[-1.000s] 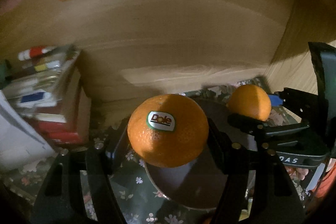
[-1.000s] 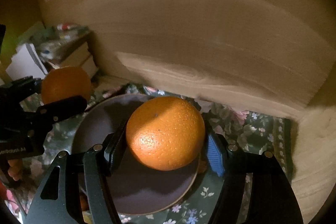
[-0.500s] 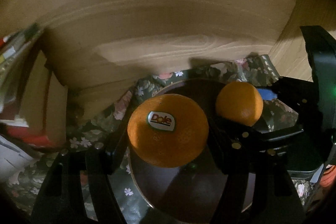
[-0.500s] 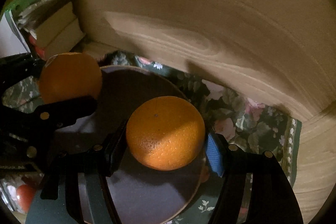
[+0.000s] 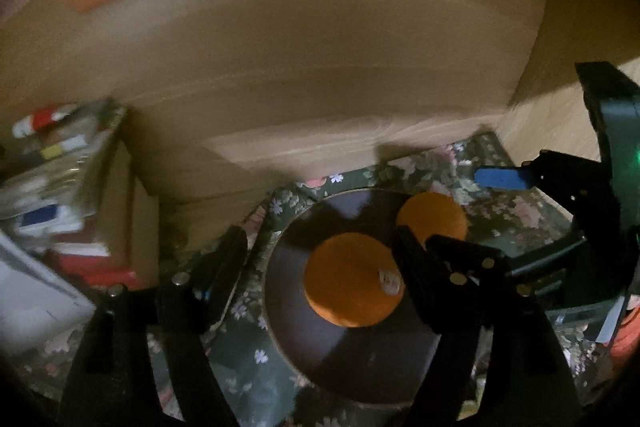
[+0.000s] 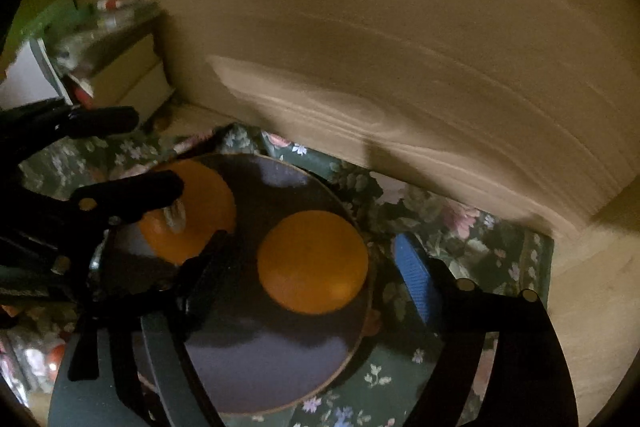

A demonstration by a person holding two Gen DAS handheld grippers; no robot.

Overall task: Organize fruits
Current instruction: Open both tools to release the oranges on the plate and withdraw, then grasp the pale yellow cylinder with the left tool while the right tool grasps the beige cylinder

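Note:
Two oranges lie on a dark round plate (image 5: 304,343) (image 6: 260,359) on a floral cloth. The orange with the white sticker (image 5: 352,279) (image 6: 192,211) lies on the plate's left part. The plain orange (image 5: 434,215) (image 6: 313,261) lies on its right part. My left gripper (image 5: 320,259) is open above the stickered orange, which sits near its right finger. My right gripper (image 6: 312,263) is open, its jaws wide on either side of the plain orange, above it. Each gripper shows in the other's view: the right gripper (image 5: 472,211), the left gripper (image 6: 136,147).
A wooden wall (image 5: 320,87) rises right behind the cloth (image 5: 240,311). A stack of books and boxes (image 5: 60,187) stands at the left. Something red-orange (image 5: 624,339) lies at the far right edge, and small red items (image 6: 52,355) at the lower left.
Both grippers opened and let go of their oranges, which now lie on the plate. Both grippers lifted up and back a little.

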